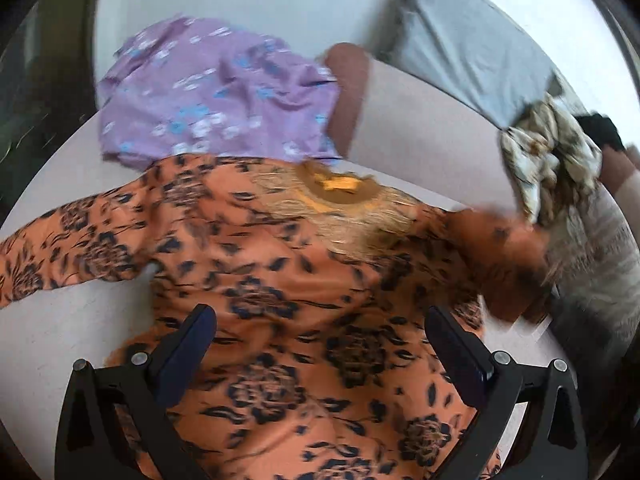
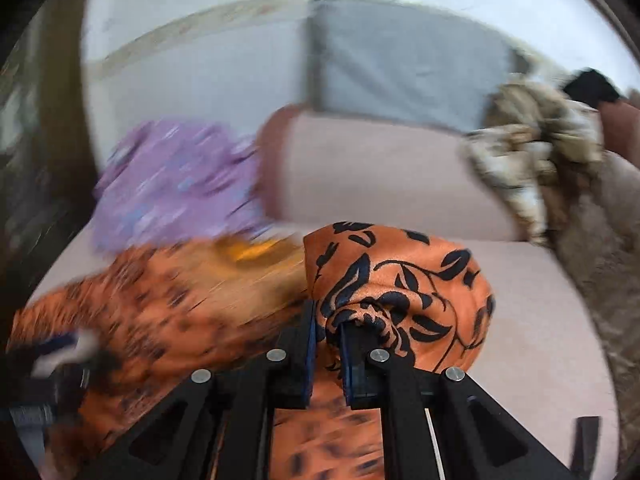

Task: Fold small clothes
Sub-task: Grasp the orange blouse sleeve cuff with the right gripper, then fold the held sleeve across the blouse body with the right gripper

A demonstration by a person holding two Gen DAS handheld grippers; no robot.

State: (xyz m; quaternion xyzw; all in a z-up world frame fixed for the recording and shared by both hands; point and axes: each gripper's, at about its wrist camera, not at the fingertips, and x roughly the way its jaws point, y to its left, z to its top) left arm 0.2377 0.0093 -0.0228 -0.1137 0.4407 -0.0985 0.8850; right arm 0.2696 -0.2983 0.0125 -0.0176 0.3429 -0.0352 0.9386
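Note:
An orange top with a black flower print (image 1: pixel 280 280) lies spread on the pale couch seat, neck away from me. My left gripper (image 1: pixel 320 328) is open above the top's body, its fingers apart and holding nothing. My right gripper (image 2: pixel 328 320) is shut on a bunched sleeve of the orange top (image 2: pixel 400 292) and holds it lifted above the seat. The rest of the top (image 2: pixel 160 300) trails to the left, blurred. The sleeve and my right gripper show as a blur at the right in the left wrist view (image 1: pixel 500 248).
A crumpled purple flowered garment (image 1: pixel 208 92) lies behind the top. A pink bolster (image 2: pixel 380 176) and a grey cushion (image 2: pixel 400 60) stand at the back. A beige patterned cloth (image 2: pixel 528 152) and a furry throw (image 2: pixel 592 260) lie at the right.

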